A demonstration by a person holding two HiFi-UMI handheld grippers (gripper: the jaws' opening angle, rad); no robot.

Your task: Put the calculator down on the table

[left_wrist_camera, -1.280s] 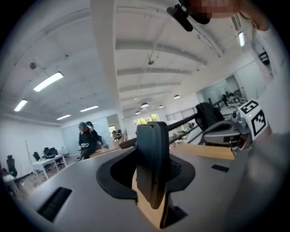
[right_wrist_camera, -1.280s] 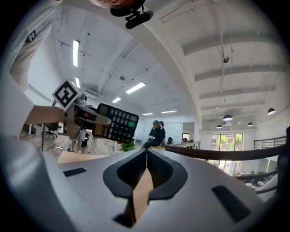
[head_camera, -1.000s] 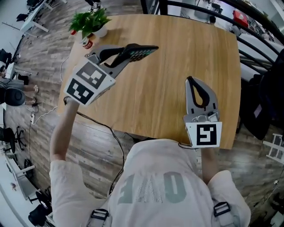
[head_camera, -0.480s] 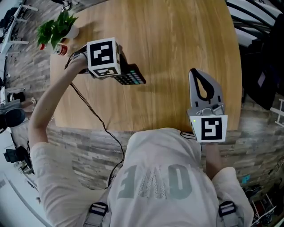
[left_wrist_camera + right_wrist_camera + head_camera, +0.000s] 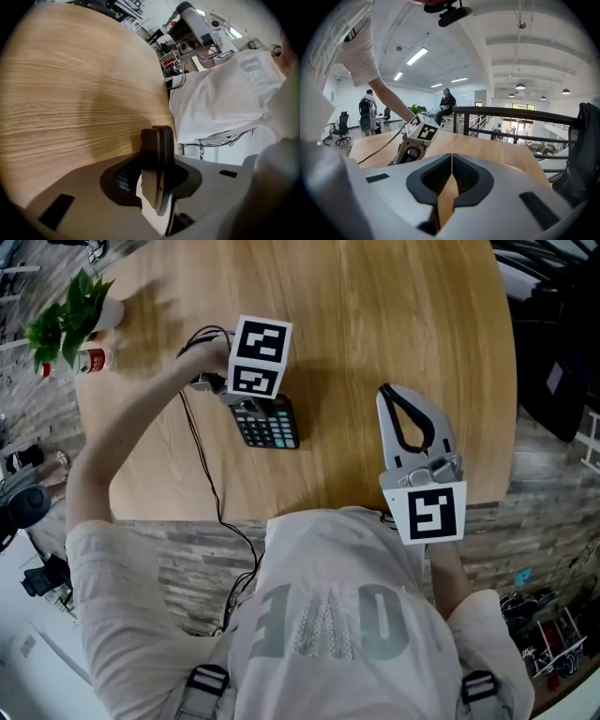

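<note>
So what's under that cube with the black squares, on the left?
A calculator, clamped in the left tongs. Its keypad end pokes out over the table; the cube covers its other end.

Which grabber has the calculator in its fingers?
The left gripper, on the head view's left: its fingers clamp one end of the dark calculator. The right gripper has its fingers shut together with nothing between.
</note>
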